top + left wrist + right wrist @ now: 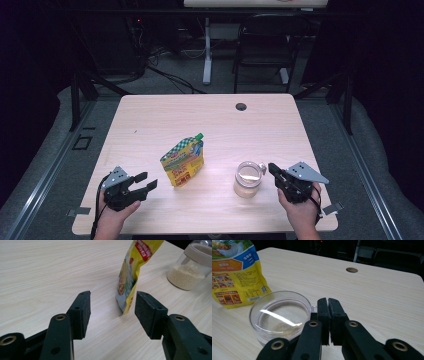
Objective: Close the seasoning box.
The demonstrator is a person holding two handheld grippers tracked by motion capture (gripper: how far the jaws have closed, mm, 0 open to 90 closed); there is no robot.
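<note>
High view: left gripper (147,181) rests on the near left of the table (150,115), jaws spread, nothing between them; right gripper (272,168) sits at the near right, tips just beside the lidded jar (247,179); yellow pouch (183,161) stands between the two, well apart from the left gripper, near the jar.

Left gripper view: jaws wide apart over bare wood; pouch (131,272) upright ahead of them, untouched; jar (191,268), holding pale grains, farther off at the right.

Right gripper view: right gripper (328,307) pressed almost together, a thin slit between the pads, pinching nothing; jar lid (280,315) just beside its left jaw; pouch (235,275) behind the jar.
</note>
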